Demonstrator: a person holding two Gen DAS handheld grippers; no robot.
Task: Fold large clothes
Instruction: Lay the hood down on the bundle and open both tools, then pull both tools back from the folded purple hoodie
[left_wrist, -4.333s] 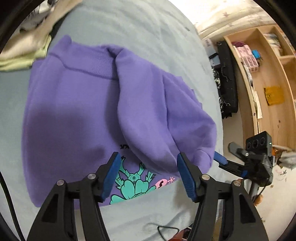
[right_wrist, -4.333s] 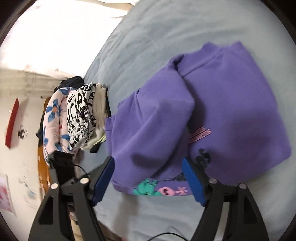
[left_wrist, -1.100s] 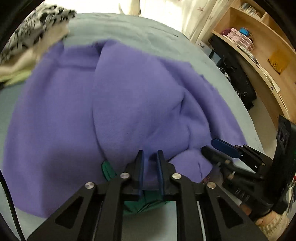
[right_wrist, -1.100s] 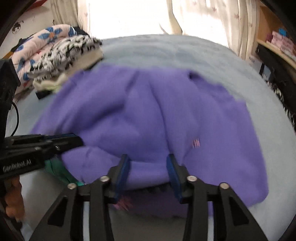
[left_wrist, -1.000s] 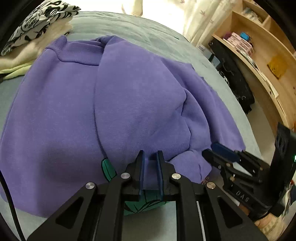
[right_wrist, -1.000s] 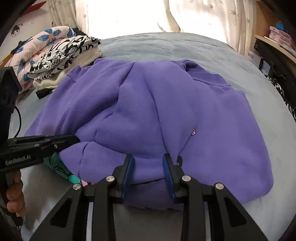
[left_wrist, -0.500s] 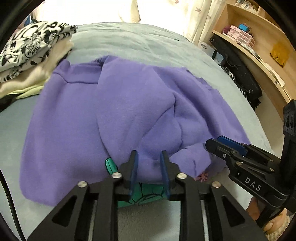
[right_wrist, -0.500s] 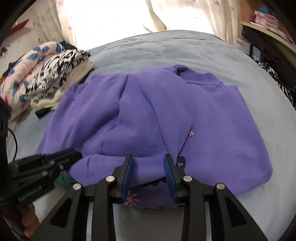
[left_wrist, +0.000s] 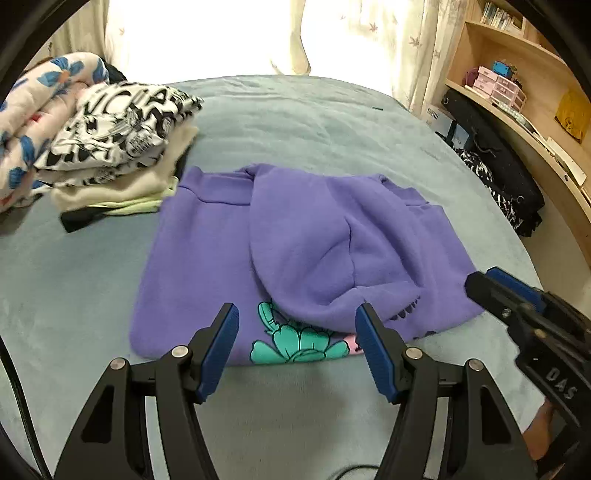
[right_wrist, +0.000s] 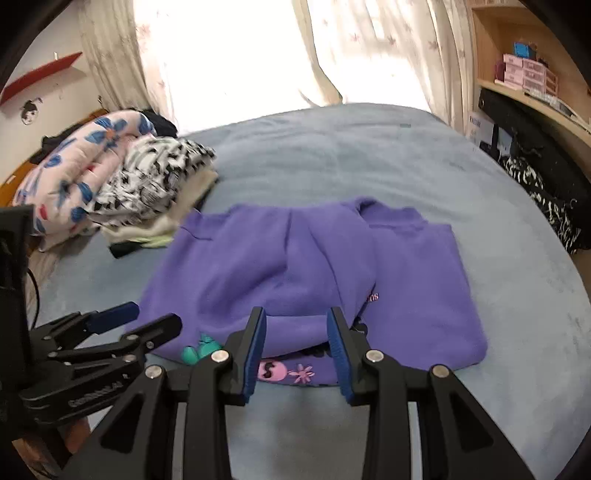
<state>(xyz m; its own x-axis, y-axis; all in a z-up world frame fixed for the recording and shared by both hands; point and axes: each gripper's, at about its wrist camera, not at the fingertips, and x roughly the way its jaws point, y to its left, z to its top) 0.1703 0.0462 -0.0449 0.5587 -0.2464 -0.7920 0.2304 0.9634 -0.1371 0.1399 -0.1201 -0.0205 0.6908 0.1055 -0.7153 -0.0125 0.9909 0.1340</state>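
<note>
A purple sweatshirt (left_wrist: 295, 243) lies on the grey-blue bed (left_wrist: 295, 122) with both sleeves folded in over its body; a teal and pink print shows at the near hem. It also shows in the right wrist view (right_wrist: 325, 273). My left gripper (left_wrist: 295, 343) is open and empty, just short of the near hem. My right gripper (right_wrist: 295, 339) is open and empty, its jaws a moderate width apart, at the same hem further right. Each gripper shows in the other's view: the right one (left_wrist: 517, 295) and the left one (right_wrist: 122, 325).
A stack of folded clothes (left_wrist: 122, 136) topped by a black-and-white patterned piece sits at the far left, beside a floral quilt (left_wrist: 29, 110). Wooden shelves (left_wrist: 517, 92) and a black bag (left_wrist: 498, 166) stand along the right. Curtains (right_wrist: 295, 48) hang behind the bed.
Both grippers were shut on the folded sleeve at the near hem a second ago. They have let go, opened and drawn back toward me; the sleeve now rests on the sweatshirt.
</note>
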